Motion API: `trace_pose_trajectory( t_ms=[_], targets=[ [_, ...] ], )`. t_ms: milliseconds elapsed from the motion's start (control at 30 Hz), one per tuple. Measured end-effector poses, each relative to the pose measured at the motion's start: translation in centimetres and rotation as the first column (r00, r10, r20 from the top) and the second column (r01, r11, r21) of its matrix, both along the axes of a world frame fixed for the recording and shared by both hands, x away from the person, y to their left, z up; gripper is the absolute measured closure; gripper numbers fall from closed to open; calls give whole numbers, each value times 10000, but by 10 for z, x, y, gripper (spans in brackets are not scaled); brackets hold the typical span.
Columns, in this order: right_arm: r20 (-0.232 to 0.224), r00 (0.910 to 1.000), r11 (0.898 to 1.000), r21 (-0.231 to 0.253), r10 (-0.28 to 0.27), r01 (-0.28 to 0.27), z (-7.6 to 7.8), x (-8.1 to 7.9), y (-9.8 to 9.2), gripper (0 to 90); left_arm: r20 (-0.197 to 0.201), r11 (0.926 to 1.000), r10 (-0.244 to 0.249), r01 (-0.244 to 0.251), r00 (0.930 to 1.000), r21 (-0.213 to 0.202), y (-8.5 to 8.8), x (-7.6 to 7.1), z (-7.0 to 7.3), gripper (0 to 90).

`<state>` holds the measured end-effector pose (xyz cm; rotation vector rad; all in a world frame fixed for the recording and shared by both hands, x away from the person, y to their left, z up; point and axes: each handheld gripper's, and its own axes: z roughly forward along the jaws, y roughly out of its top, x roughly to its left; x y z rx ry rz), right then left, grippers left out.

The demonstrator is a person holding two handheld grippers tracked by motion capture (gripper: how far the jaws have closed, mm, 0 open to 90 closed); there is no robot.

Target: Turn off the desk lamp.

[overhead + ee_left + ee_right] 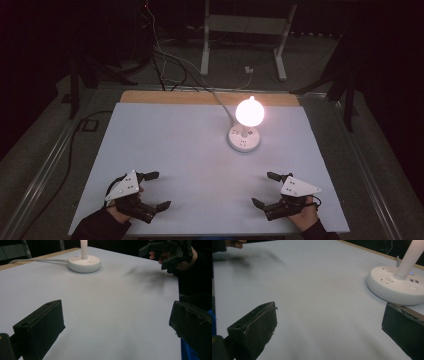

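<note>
So your left gripper (158,190) and right gripper (265,189) both sit near the table's (180,145) front edge, jaws spread wide with nothing between them. Your lamp (245,131) stands lit toward the far side, closer to your right gripper but well apart from both.

One lit lamp (248,114) on one round white base (244,138), one table (165,145), two grippers.
</note>
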<state>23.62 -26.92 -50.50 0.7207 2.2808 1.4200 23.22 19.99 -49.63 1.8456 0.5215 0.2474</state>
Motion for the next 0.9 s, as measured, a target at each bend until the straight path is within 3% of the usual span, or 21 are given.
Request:
trace_pose_trajectory(
  t_ms=[167, 633, 900],
  targets=[
    [3, 10000, 9998, -195, 19, -19, 0, 0, 2, 0, -8, 10000, -2, 2, 10000, -27, 0, 0, 0, 3],
    [-401, 9983, 9990, -169, 413, -420, 0, 0, 6, 0, -13, 9999, -41, 41, 10000, -110, 0, 0, 0, 3],
    [-405, 9991, 9999, 14, 120, -119, 7, -2, 6, 0, -20, 10000, -42, 42, 10000, -62, 0, 0, 0, 3]
  ],
)
